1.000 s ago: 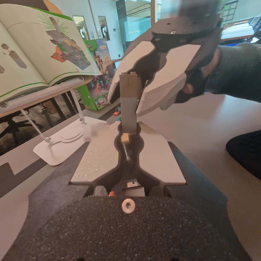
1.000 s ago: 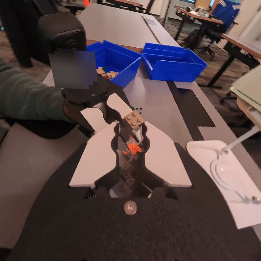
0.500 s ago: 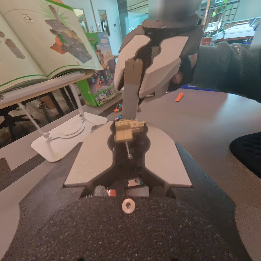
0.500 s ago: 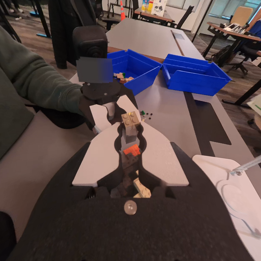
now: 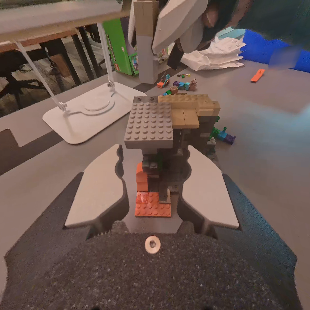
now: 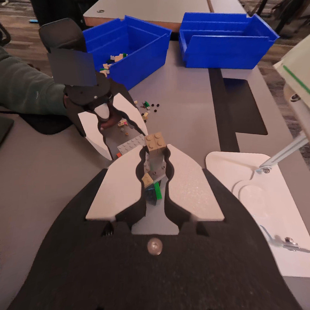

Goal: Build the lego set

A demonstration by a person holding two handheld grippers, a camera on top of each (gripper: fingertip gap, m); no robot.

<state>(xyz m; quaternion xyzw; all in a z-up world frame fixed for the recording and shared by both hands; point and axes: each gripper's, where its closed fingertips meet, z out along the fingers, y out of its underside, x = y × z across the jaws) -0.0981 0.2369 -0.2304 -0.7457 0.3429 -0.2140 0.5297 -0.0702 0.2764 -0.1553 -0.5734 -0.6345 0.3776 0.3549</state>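
Observation:
My left gripper [image 5: 154, 147] is open wide. A brick model [image 5: 149, 124] with a grey studded plate, tan top and orange base stands on the grey table [image 5: 251, 167] between its fingers, which do not press on it. My right gripper [image 6: 154, 146] is shut on a tall pillar [image 6: 155, 140] of tan bricks over grey. In the left wrist view this gripper [image 5: 144, 47] holds the pillar [image 5: 146, 58] above and behind the model. In the right wrist view the left gripper [image 6: 127, 146] stands open over the model's grey plate [image 6: 130, 146].
A white stand base [image 5: 83, 117] sits to the left of the model, with a green box [image 5: 117, 50] behind. Loose bricks and small figures [image 5: 181, 83], an orange tool [image 5: 257, 75] and papers [image 5: 218, 55] lie beyond. Two blue bins [image 6: 134, 50] [image 6: 226, 45] stand at the far edge.
My left jaws opened wide and let go of the brick model, which now stands on the table. My right gripper closed a little and keeps the pillar, now up and away from the model.

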